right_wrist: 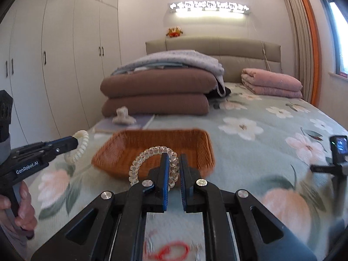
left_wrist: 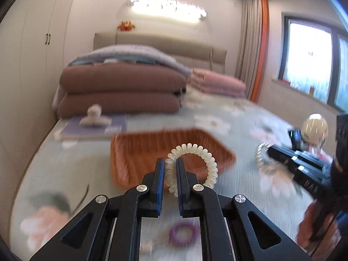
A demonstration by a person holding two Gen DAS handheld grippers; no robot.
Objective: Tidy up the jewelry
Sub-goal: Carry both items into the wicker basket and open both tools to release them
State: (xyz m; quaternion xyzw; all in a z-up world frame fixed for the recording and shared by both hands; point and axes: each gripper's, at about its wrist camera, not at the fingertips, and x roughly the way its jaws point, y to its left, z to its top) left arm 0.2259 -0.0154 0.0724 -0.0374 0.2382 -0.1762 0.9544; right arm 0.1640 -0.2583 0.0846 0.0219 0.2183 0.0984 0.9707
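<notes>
My left gripper (left_wrist: 170, 165) is shut on a cream spiral hair tie (left_wrist: 204, 154), held above the bed just short of the orange woven basket (left_wrist: 134, 152). My right gripper (right_wrist: 174, 163) is shut on a clear spiral hair tie (right_wrist: 139, 161), raised in front of the same basket (right_wrist: 121, 150). In the right wrist view the left gripper (right_wrist: 75, 141) shows at the left edge with the cream tie (right_wrist: 81, 143). The left wrist view catches the right gripper (left_wrist: 268, 151) and the clear tie (left_wrist: 260, 154) at the right. A purple spiral tie (left_wrist: 183, 233) and a red cord loop (right_wrist: 171, 251) lie on the bedspread below.
The floral bedspread (right_wrist: 250, 156) covers the bed. Folded brown quilts (right_wrist: 156, 95) and a pink quilt (right_wrist: 269, 82) are stacked behind the basket. A pale hair claw (right_wrist: 122, 115) sits on a lilac book. A small camera on a stand (right_wrist: 338, 148) is at the right. A hand (right_wrist: 24, 208) grips the left tool.
</notes>
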